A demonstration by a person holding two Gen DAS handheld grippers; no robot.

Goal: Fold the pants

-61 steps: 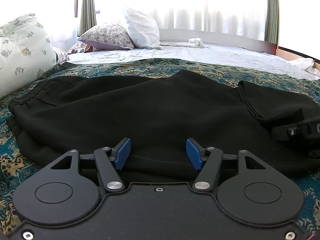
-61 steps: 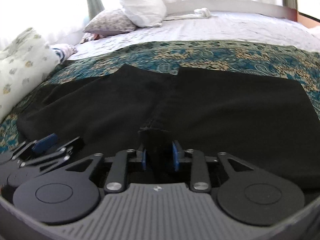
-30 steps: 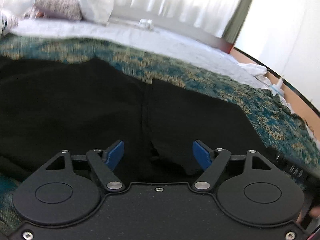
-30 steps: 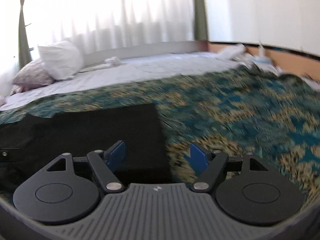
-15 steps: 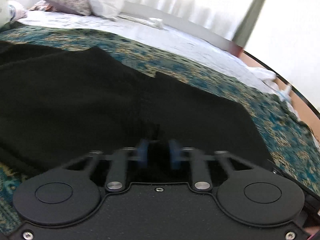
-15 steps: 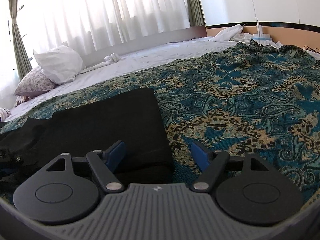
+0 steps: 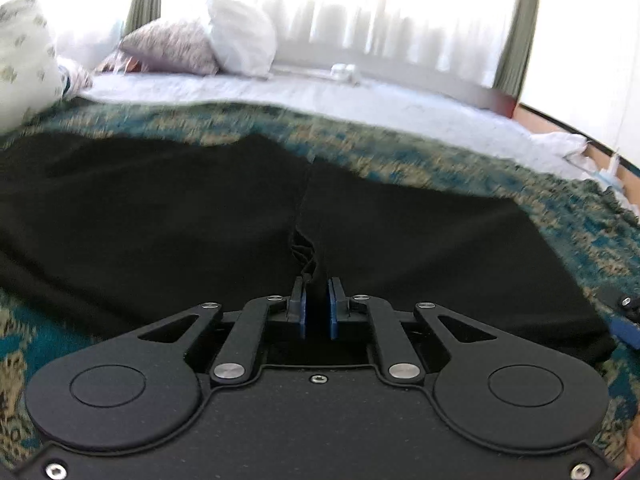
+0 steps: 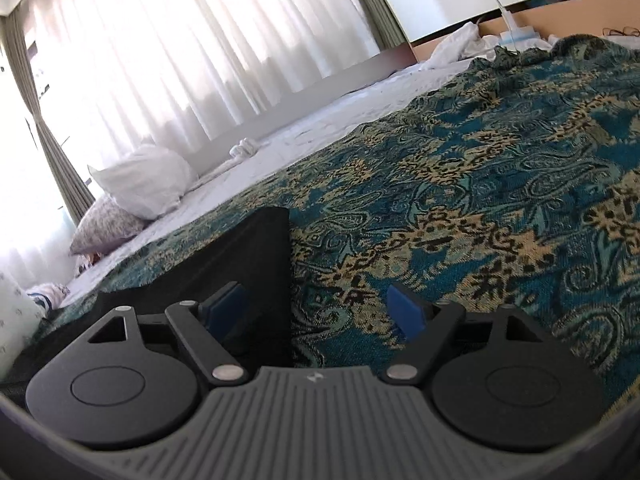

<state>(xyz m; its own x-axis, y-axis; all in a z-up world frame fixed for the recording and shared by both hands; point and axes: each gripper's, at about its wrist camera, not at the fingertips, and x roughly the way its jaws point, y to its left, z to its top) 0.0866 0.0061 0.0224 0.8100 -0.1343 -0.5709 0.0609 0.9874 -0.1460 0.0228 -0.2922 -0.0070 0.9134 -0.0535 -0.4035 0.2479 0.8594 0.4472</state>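
Black pants (image 7: 168,216) lie spread across a teal and tan patterned bedspread (image 7: 400,156). My left gripper (image 7: 316,312) is shut on a bunched piece of the pants' near edge, where a crease runs away from the jaws. In the right wrist view the pants' folded end (image 8: 244,256) lies at the left. My right gripper (image 8: 316,312) is open and empty, straddling the pants' right edge, with its left fingertip over black fabric and its right one over the bedspread (image 8: 500,208).
White and floral pillows (image 7: 200,40) sit at the far left by the curtained window. A white sheet (image 7: 320,96) covers the far half of the bed. My right gripper's tip (image 7: 624,320) shows at the right edge of the left wrist view.
My left gripper moved right along the pants and closed on the near edge. My right gripper let go of the fabric, opened and swung to the pants' right end.
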